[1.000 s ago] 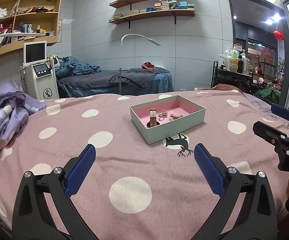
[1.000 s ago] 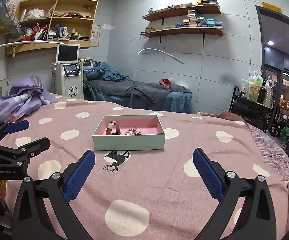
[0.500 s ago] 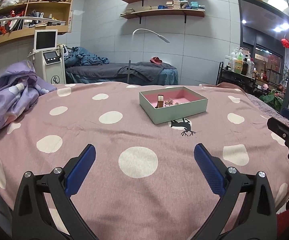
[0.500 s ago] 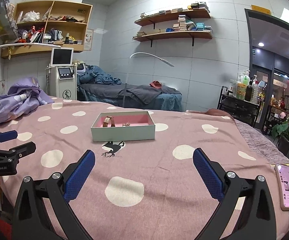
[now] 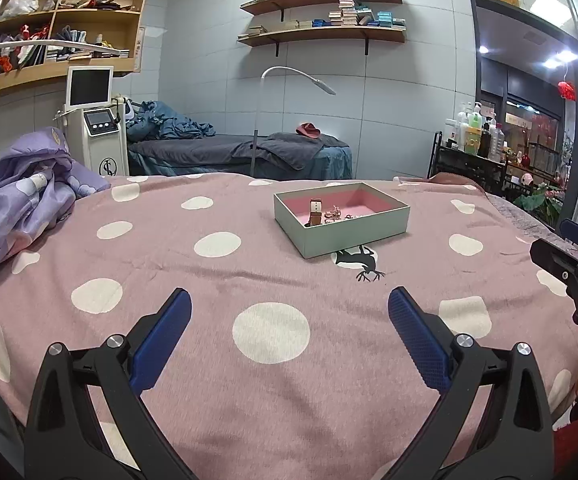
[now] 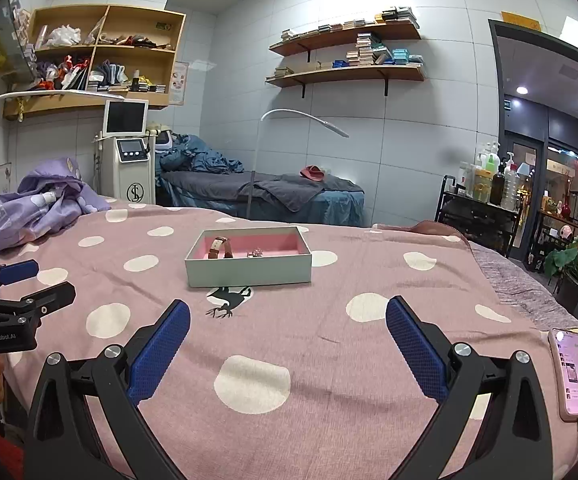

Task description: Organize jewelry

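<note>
A pale green box with a pink lining (image 5: 353, 232) sits on the pink polka-dot bed cover (image 5: 217, 280); it also shows in the right wrist view (image 6: 249, 272). Inside lie a brown-strap watch (image 5: 315, 212) (image 6: 217, 247) and small gold jewelry pieces (image 5: 335, 214) (image 6: 256, 253). My left gripper (image 5: 289, 316) is open and empty, well short of the box. My right gripper (image 6: 287, 320) is open and empty, also well short of it. Each gripper shows at the edge of the other's view: the right gripper in the left wrist view (image 5: 569, 256), the left gripper in the right wrist view (image 6: 21, 288).
A phone (image 6: 573, 372) on a cable lies on the bed's near right corner. A purple quilt (image 5: 17, 204) is bunched at the left. Behind are a white machine (image 5: 97, 136), a massage bed (image 5: 241, 152), and a bottle cart (image 5: 473, 148).
Both grippers have pulled back and away from the box, which now looks smaller and farther. Both stay open and empty. The phone has come into the right wrist view.
</note>
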A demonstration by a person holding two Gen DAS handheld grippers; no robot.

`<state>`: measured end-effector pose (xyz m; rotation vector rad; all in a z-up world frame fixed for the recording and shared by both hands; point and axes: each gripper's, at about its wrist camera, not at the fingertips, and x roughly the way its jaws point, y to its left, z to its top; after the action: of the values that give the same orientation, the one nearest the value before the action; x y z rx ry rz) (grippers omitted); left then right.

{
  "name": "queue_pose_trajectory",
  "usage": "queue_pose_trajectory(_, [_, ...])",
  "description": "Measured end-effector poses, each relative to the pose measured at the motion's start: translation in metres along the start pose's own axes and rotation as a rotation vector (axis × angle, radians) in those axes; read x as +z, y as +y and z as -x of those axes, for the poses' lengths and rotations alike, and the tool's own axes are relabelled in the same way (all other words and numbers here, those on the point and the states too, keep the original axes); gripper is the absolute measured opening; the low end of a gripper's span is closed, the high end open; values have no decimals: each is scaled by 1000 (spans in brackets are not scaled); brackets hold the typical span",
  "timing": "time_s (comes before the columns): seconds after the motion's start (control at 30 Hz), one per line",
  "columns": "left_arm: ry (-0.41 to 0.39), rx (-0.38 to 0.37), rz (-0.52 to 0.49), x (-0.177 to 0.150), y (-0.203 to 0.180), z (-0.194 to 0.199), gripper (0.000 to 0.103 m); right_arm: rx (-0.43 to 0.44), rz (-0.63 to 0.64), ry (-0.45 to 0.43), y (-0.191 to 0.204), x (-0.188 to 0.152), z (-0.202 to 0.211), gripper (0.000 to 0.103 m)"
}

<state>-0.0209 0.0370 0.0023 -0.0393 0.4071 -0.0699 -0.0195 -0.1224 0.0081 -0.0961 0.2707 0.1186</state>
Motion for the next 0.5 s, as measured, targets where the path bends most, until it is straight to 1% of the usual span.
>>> queue_pose_trajectory(0.5, [-7,2,-3,1,-1,0,97,1,1,-5,1,1,1,96])
